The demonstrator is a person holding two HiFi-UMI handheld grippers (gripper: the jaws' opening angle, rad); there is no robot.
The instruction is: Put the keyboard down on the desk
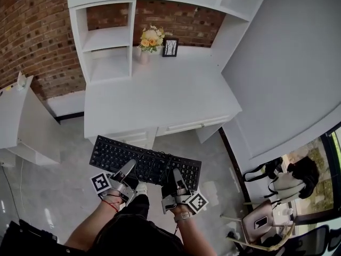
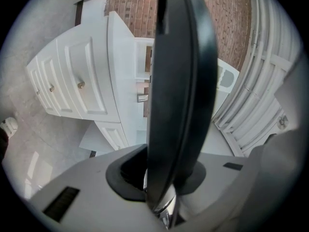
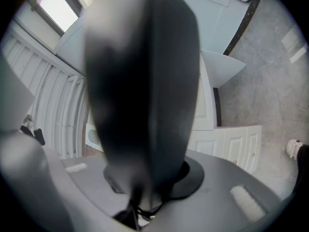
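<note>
In the head view, the black keyboard (image 1: 145, 161) hung in the air over the floor, short of the white counter (image 1: 160, 97), with its long side roughly in line with the counter's front edge. The left gripper (image 1: 127, 170) had it by the near edge toward the left. The right gripper (image 1: 177, 179) had the same edge further right. The front of the counter top lay bare. A vase of flowers (image 1: 151, 38) and a small frame (image 1: 170, 47) stood at the back.

In the left gripper view, the keyboard stood edge-on between the jaws, which were clamped on it. The counter's drawers showed beyond.

In the right gripper view, the keyboard filled the middle as a dark blur, and these jaws were likewise closed on it.

By my reading, this was the carrying step, and the keyboard had not yet been set down. The next move would call for bringing it forward over the front edge with both ends level. It would then be lowered flat onto the bare front area, well clear of the vase, and only after that would both grips be let go.
</note>
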